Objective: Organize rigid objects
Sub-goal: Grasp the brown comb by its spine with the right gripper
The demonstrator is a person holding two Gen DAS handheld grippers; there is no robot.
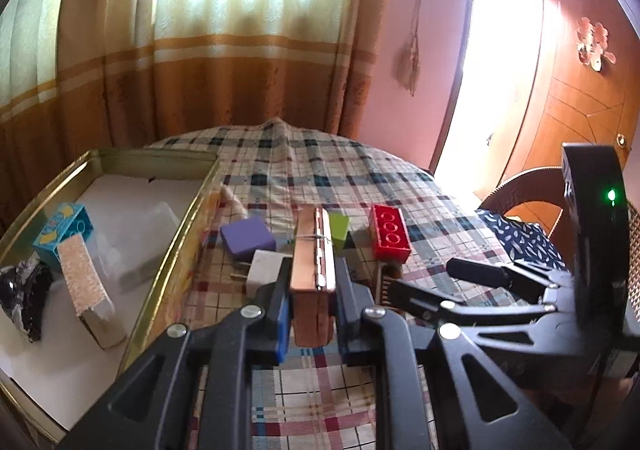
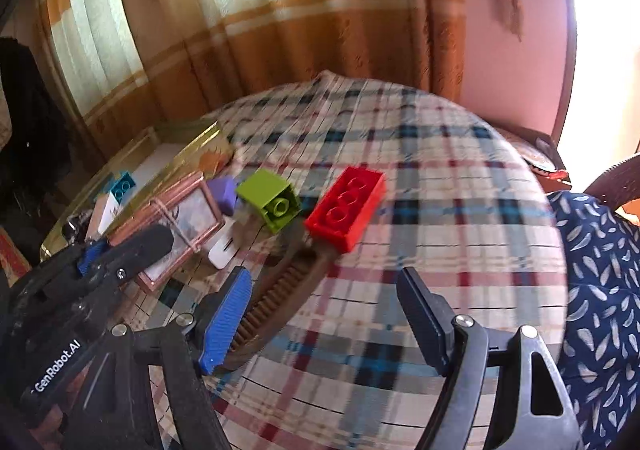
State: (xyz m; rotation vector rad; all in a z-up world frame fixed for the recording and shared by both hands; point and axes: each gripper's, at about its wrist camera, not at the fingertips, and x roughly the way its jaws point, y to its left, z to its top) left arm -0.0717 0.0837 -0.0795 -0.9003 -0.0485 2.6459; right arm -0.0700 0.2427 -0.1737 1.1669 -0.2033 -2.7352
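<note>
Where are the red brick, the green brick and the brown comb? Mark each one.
red brick [image 2: 345, 209]: right wrist view, studded top face.
green brick [image 2: 269, 199]: right wrist view, upper face.
brown comb [image 2: 276, 298]: right wrist view, toothed edge.

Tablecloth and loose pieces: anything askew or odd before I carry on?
The plaid tablecloth has a raised fold along its middle near the far edge. The green block and the red brick lie on their sides, studs facing sideways. The copper picture frame is clamped on edge in the left gripper. Nothing looks spilled or broken.

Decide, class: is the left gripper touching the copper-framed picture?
Touching. The left wrist view shows the left gripper with its fingers clamped against both sides of the copper-framed picture.
</note>
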